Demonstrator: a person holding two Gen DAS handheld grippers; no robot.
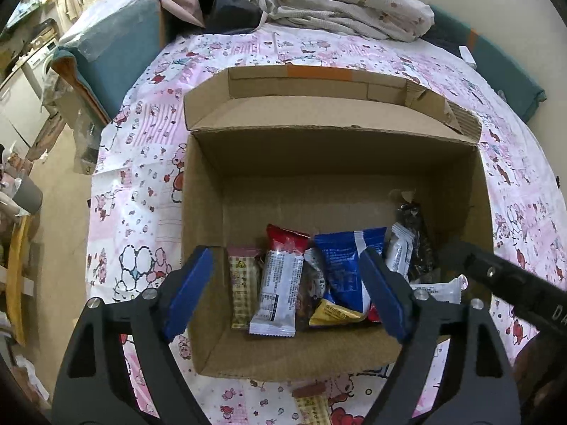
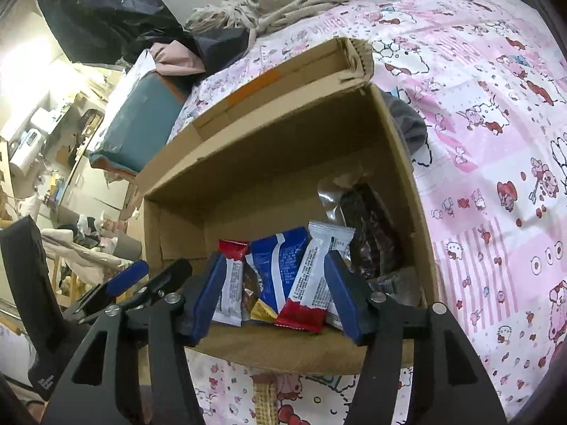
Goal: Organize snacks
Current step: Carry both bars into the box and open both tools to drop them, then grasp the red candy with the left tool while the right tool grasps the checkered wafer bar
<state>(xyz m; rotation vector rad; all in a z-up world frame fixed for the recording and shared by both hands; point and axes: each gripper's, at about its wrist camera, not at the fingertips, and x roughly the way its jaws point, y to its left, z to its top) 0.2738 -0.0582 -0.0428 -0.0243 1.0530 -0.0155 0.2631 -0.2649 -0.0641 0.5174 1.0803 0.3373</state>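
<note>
I hold both grippers, left and right, jaws wide, above the box; next, retrieve the packet before it.

Pink cartoon bedsheet, rumpled blanket, teal cushion; perhaps a washer.

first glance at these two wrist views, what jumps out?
An open cardboard box sits mid-frame on a pink cartoon-print sheet, with snack packets bunched along its near wall, a blue packet the brightest among them. The left gripper and right gripper both hang open over that pile, holding nothing. One checked snack bar lies outside the box on the sheet, just in front of it.
</note>
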